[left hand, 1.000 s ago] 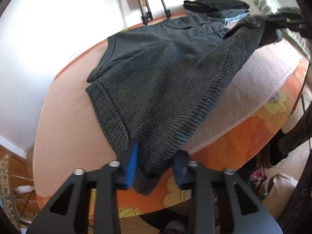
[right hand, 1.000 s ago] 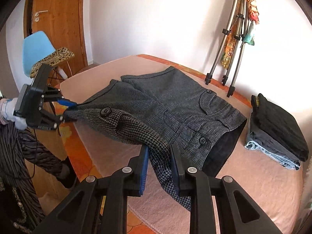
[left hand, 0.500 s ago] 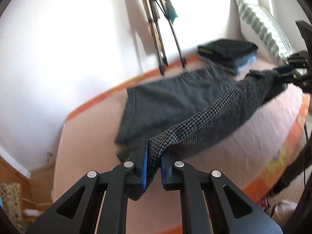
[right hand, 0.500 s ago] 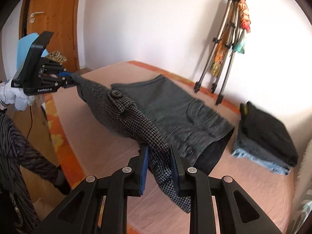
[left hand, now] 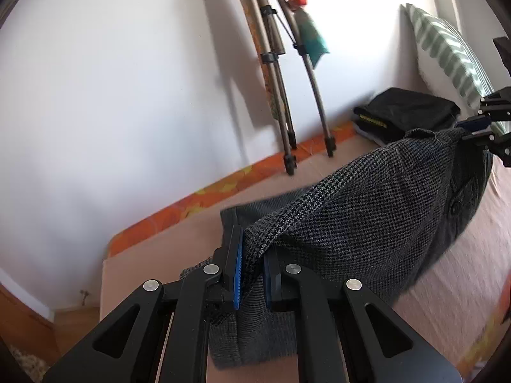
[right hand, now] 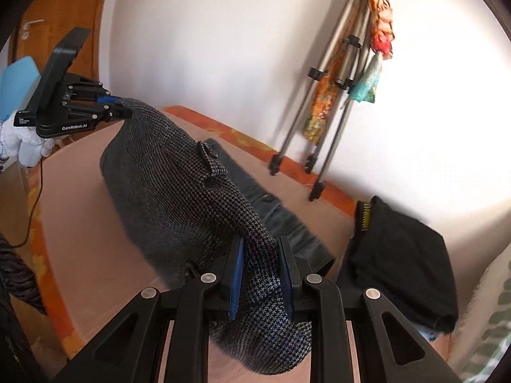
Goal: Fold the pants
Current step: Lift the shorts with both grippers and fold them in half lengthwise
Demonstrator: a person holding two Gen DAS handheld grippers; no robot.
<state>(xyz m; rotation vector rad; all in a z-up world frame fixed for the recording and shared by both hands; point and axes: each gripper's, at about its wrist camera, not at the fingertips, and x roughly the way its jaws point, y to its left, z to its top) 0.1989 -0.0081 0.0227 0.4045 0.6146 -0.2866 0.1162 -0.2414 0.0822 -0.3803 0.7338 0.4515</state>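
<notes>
- The left claw [left hand: 252,271] is clamped on 1 edge of the pants [left hand: 367,210]; the right claw [right hand: 260,282] is clamped on the opposite edge.
- The pants are held stretched above the bed [right hand: 89,223], with part trailing on it.
- A slack or uneven carry could, in judgement, skew the fold; a thin pinch could slip.
- The folded stack [right hand: 399,255] is seen close only from the right; the pillow [left hand: 447,54] is seen whole only from the left.

Grey houndstooth pants [left hand: 367,210] — lifted, draped, far edge seemingly on bed.
</notes>
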